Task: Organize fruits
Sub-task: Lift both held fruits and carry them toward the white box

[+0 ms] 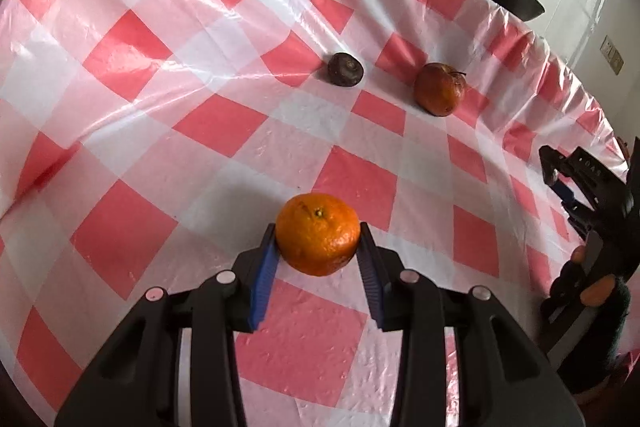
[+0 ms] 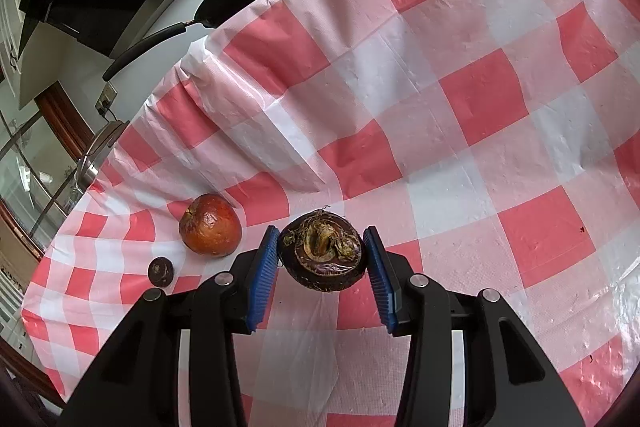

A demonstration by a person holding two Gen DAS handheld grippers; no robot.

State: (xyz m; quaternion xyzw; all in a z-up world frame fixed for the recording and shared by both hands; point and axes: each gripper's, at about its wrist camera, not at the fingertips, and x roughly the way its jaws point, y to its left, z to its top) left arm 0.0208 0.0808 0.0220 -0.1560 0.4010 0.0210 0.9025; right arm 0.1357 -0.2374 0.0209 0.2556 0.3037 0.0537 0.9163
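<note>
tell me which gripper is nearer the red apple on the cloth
Right. The right gripper, shut on a dark water chestnut, sits just beside the red apple; the left gripper, holding the orange, is farther back.

The left gripper tilts steeply down over the table, its blue pads pressed against both sides of an orange. The right gripper, angled down more gently, clamps a dark round fruit between its pads.

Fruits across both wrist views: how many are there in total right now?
4. A mandarin orange clamped in the left claw; a large dark water chestnut clamped in the right claw; a reddish apple and a small dark water chestnut on the tablecloth. Others may lie outside view.
</note>
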